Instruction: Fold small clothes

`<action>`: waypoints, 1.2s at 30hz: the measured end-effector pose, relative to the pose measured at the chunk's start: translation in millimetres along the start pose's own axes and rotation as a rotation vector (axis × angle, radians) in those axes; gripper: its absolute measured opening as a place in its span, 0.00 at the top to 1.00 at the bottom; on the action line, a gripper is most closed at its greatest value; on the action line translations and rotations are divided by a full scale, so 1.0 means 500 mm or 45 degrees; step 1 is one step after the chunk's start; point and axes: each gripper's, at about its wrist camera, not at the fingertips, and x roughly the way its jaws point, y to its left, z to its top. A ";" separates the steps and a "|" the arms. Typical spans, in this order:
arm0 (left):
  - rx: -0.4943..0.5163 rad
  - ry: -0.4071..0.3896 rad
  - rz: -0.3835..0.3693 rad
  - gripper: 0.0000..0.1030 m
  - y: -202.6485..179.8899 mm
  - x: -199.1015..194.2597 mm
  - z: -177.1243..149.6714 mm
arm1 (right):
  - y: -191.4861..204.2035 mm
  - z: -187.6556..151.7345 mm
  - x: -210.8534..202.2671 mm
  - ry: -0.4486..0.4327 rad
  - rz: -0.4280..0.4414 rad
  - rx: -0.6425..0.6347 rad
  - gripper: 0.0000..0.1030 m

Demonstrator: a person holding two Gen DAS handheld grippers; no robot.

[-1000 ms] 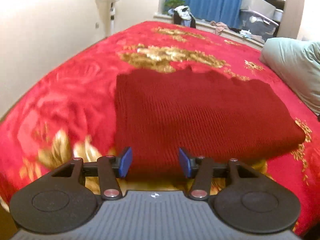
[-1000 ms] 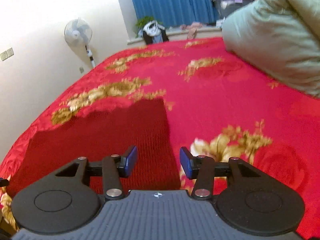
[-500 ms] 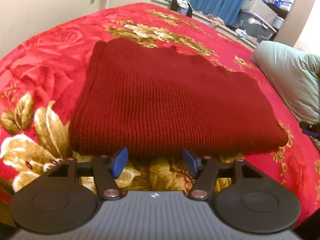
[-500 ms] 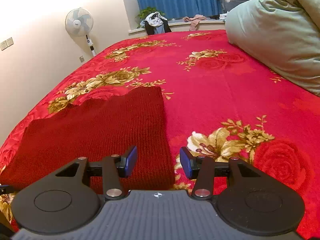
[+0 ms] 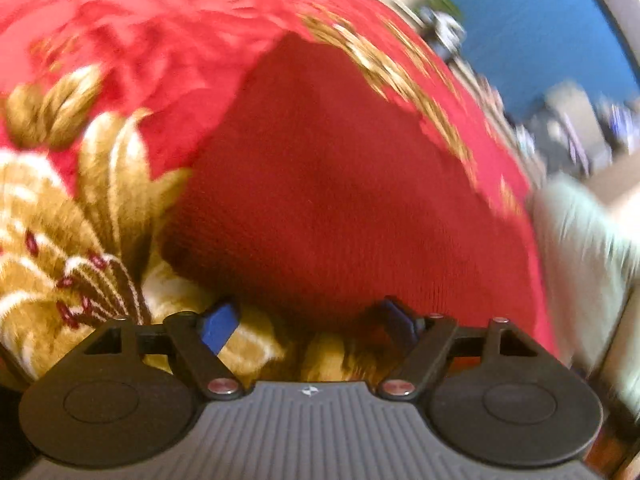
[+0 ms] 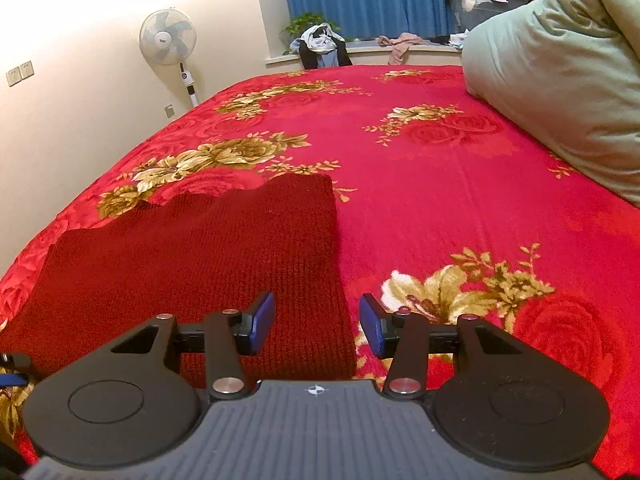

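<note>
The left wrist view is heavily motion-blurred; the right one is sharp. Warm indoor light glares off the wall. Both fisheye views bend at the edges.

Open bedspread right of sweater, pillow beyond

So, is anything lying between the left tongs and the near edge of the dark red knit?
Nothing visible. The left tongs stand open right at the near edge of the knit garment, with only the floral blanket beneath them.
</note>
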 end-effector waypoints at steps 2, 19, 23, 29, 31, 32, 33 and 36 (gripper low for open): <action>-0.137 -0.020 -0.025 0.19 0.021 0.003 0.010 | 0.001 0.000 0.003 0.004 -0.003 -0.002 0.52; -0.057 -0.338 0.185 0.84 -0.089 -0.038 0.025 | 0.007 -0.010 0.012 0.020 -0.046 -0.058 0.52; 0.065 -0.381 0.156 0.85 -0.134 -0.110 0.017 | 0.009 -0.010 0.009 0.011 -0.057 -0.050 0.52; 0.104 -0.343 0.254 0.85 -0.138 -0.237 0.002 | 0.011 -0.004 -0.010 -0.014 -0.047 -0.025 0.52; 0.156 -0.362 0.325 0.85 -0.139 -0.277 0.013 | 0.012 0.000 -0.021 -0.036 -0.038 -0.031 0.52; 0.161 -0.364 0.358 0.85 -0.137 -0.288 0.024 | 0.011 0.002 -0.026 -0.047 -0.037 -0.030 0.52; 0.180 -0.360 0.397 0.85 -0.136 -0.290 0.041 | 0.009 0.005 -0.029 -0.056 -0.036 -0.028 0.52; 0.315 -0.367 0.516 0.85 -0.168 -0.279 0.075 | 0.002 0.018 -0.034 -0.078 -0.026 -0.011 0.52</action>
